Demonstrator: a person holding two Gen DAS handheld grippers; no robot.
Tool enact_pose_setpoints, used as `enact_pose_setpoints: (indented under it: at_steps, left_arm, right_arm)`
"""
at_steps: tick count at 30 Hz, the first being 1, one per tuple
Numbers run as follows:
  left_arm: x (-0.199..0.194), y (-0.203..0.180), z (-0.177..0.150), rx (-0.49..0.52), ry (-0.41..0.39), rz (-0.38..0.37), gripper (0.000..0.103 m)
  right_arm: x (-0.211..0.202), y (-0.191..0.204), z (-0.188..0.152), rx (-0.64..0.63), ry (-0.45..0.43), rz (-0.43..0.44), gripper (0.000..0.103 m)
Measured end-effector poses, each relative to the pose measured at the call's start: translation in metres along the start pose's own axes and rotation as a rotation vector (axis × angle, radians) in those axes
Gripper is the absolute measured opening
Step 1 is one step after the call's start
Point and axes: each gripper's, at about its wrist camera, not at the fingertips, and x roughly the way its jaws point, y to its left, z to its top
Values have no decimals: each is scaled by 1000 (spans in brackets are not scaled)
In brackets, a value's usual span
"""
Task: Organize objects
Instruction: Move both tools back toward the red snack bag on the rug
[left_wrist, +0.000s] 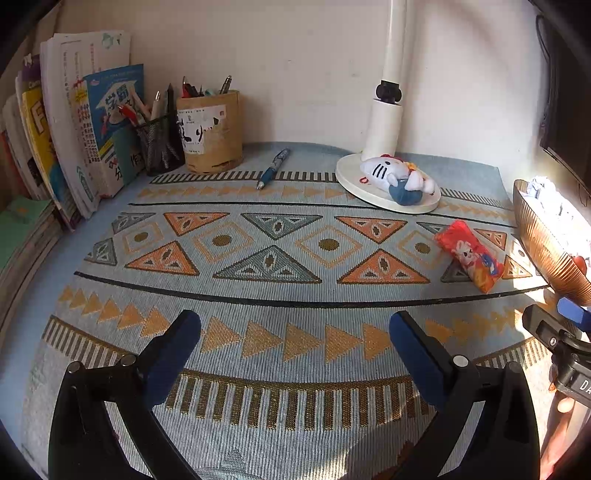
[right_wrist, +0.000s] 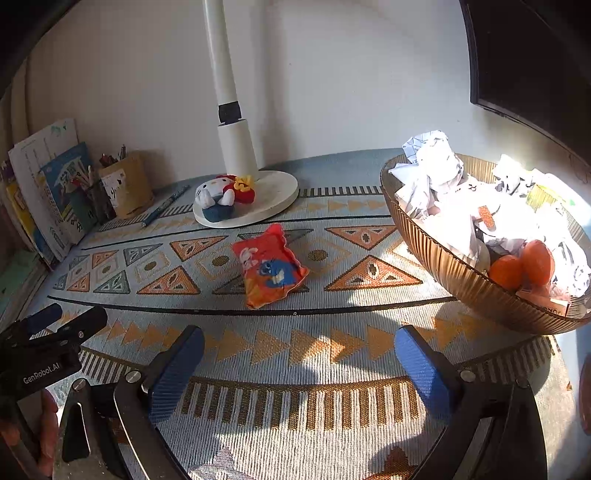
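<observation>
A red snack packet (left_wrist: 469, 254) (right_wrist: 269, 264) lies on the patterned mat. A Hello Kitty plush (left_wrist: 399, 177) (right_wrist: 223, 194) lies on the white lamp base (left_wrist: 351, 173) (right_wrist: 273, 195). A blue pen (left_wrist: 273, 168) (right_wrist: 164, 206) lies near the pen holders. My left gripper (left_wrist: 295, 332) is open and empty above the mat's front; it also shows in the right wrist view (right_wrist: 66, 321). My right gripper (right_wrist: 299, 350) is open and empty in front of the packet; it shows at the right edge of the left wrist view (left_wrist: 554, 317).
A ribbed brown bowl (right_wrist: 461, 280) (left_wrist: 535, 236) at the right holds crumpled paper and two oranges (right_wrist: 521, 266). A bamboo pen holder (left_wrist: 210, 133) and a mesh pen cup (left_wrist: 160, 147) stand at the back left beside upright books (left_wrist: 92, 122). A dark monitor (right_wrist: 535, 62) is at the far right.
</observation>
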Motion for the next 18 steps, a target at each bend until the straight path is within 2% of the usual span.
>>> enact_pose_setpoints:
  at_steps: [18]
  left_arm:
    - [2,1,0,-4,8,-4,102]
  right_arm:
    - [7,1,-1,-8,42,-4,103]
